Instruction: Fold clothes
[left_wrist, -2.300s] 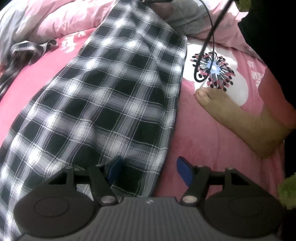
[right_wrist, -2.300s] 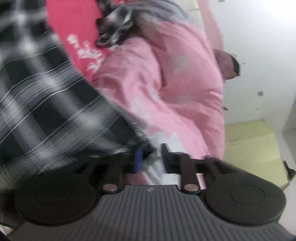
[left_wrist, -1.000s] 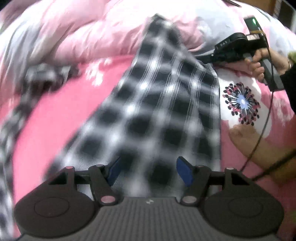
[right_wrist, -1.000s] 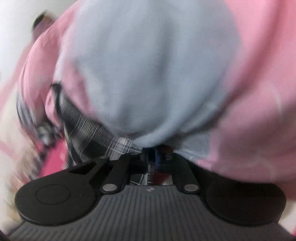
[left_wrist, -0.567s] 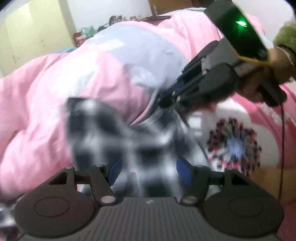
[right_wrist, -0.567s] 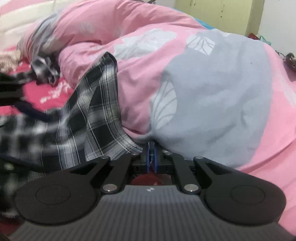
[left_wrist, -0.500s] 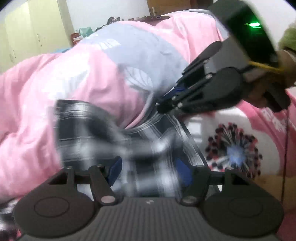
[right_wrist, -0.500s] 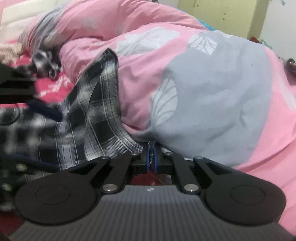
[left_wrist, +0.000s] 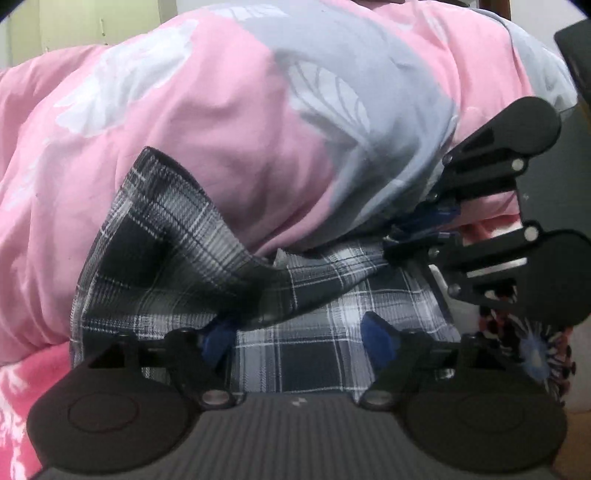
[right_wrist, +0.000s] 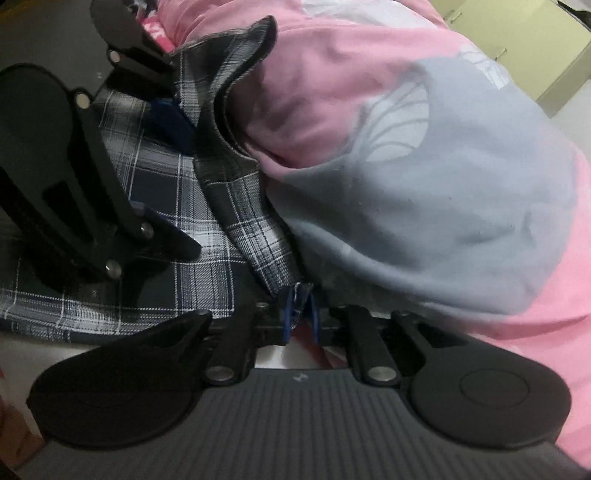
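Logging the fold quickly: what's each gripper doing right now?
Left gripper: jaws open over the plaid garment.
Right gripper: jaws closed, pinching the plaid garment's edge.

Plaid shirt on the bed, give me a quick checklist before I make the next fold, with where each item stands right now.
1. Right claw shut on the plaid shirt: ok, the pads pinch its edge.
2. Left claw gripping the shirt: not ok, it is open, with cloth lying between the pads.
3. Far edge lying flat: not ok, one corner rides up against the duvet.
4. Shirt clear of the duvet: not ok, the duvet bulges over its far edge.
5. Claws apart from each other: ok, close but not touching.
6. Near half of the shirt smooth: cannot tell, it is out of view.
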